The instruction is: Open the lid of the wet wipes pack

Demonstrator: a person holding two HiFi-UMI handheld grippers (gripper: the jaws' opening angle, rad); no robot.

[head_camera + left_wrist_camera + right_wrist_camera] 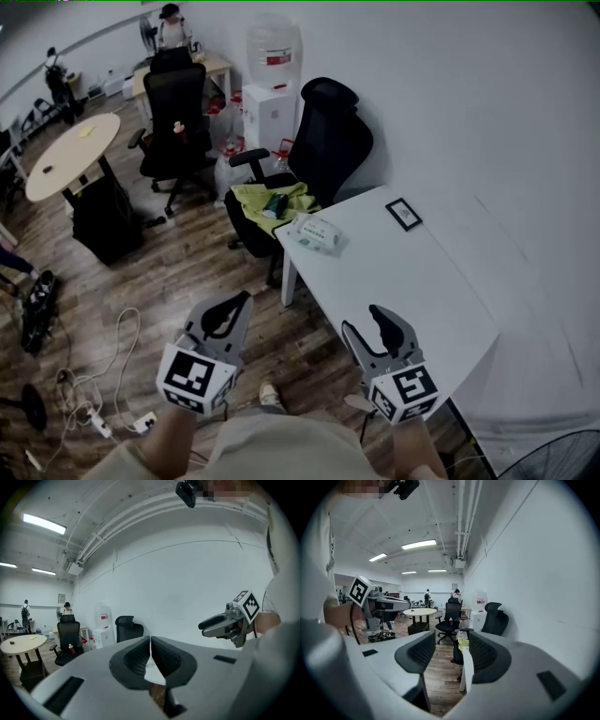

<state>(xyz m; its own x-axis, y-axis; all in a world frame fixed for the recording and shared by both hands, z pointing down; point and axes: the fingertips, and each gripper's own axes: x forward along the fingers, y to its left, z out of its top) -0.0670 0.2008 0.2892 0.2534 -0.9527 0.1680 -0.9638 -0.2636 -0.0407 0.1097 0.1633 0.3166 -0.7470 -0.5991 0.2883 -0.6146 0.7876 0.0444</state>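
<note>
Head view looks steeply down on a wooden floor [187, 272] in an office room, with a white table [403, 281] running away along the wall on the right. A pale round table [73, 155] stands well off to the far left, with a black office chair [176, 112] beside it. A second black chair [328, 141] stands just beyond the white table's far end, and a yellow-green cloth [251, 199] lies on its seat. A water dispenser [272, 89] stands against the wall between the two chairs.

Both grippers hang over the floor off the tabletop's near left edge, well apart from everything on it. The left gripper [234, 305] has its jaws pressed together; the left gripper view shows the two ribbed pads meeting along a thin line with nothing caught in them. The right gripper [364, 323] has its jaws spread apart. In the right gripper view only the floor and the table's edge show through the gap, and the jaws hold nothing. Each gripper view also catches the other gripper off to its side, with its marker cube.

The wet wipes pack [317, 234] lies flat at the tabletop's far left corner, close to the chair with the cloth. Whether its lid is up or down cannot be told at this size. A small black-framed item [403, 214] lies near the far right corner, apart from the pack.
</note>
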